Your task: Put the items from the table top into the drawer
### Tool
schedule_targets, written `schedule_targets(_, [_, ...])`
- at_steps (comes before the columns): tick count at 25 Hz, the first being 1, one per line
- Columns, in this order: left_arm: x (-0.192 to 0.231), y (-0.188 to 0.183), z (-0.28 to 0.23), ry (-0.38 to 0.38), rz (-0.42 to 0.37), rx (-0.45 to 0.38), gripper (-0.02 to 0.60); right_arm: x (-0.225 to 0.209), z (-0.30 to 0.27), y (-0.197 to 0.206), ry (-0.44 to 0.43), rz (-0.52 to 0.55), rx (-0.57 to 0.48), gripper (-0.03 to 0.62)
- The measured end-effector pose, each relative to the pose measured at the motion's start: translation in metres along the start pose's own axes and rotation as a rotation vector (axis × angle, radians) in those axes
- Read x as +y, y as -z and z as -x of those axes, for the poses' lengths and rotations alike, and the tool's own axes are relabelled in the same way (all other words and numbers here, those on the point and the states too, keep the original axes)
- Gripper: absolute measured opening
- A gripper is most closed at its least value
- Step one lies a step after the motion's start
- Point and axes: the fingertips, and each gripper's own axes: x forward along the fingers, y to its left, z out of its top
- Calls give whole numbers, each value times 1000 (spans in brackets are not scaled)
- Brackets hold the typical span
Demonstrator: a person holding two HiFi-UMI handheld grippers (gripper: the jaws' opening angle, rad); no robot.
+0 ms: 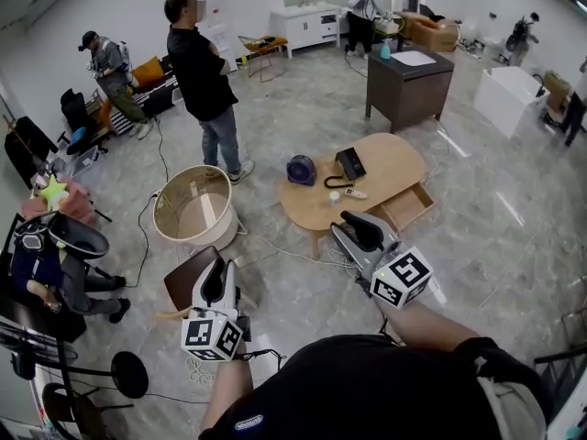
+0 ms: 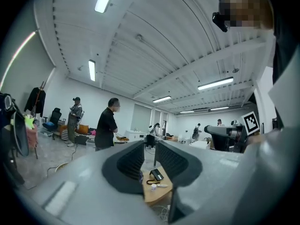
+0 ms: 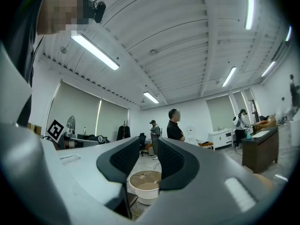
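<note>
**Both grippers held short of the table, jaws empty**

The fingers of the left gripper (image 2: 150, 146) stand a narrow gap apart with nothing between them. Through that gap the oval wooden table (image 2: 159, 195) shows farther off. The fingers of the right gripper (image 3: 151, 144) are likewise slightly parted and pinch nothing. Their gap frames a round tub (image 3: 144, 182) on the floor, left of the table. In the head view both grippers hang in the air on the near side of the table, well apart from it. The left one is toward the tub and the right one is nearer the table's front edge.

3 task items lie together on the tabletop:
- a black telephone (image 1: 348, 163) with its coiled cord, at the middle
- a small white bottle (image 1: 335, 196), near the front edge
- a white remote-shaped item (image 1: 356, 193), just beside the bottle

A dark blue round object (image 1: 301, 170) sits at the table's left end; whether it rests on the top cannot be told. The drawer (image 1: 406, 205) is pulled open at the table's front right and looks bare inside.

A person in black (image 1: 204, 71) stands beyond the tub, left of the table. A dark cabinet (image 1: 408, 85) stands behind the table.
</note>
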Motion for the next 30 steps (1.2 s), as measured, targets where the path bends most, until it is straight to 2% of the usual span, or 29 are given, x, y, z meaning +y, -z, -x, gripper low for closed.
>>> schedule_targets(6, [10, 7, -14, 30, 5, 11, 145, -11, -3, 6, 46, 21, 3, 158])
schedule_targets(10, [10, 14, -33, 49, 3, 18, 163, -29, -1, 12, 78, 30, -1, 181])
schedule_targets(15, [3, 18, -80, 70, -25, 41, 178, -73, -12, 20, 102, 6, -12, 196])
schedule_targets(24, [9, 23, -195, 25, -76, 41, 187, -176, -62, 33, 80, -2, -30, 210])
schedule_targets(30, [-3, 19, -272, 29, -61, 27, 198, -245, -76, 21, 94, 14, -45, 199])
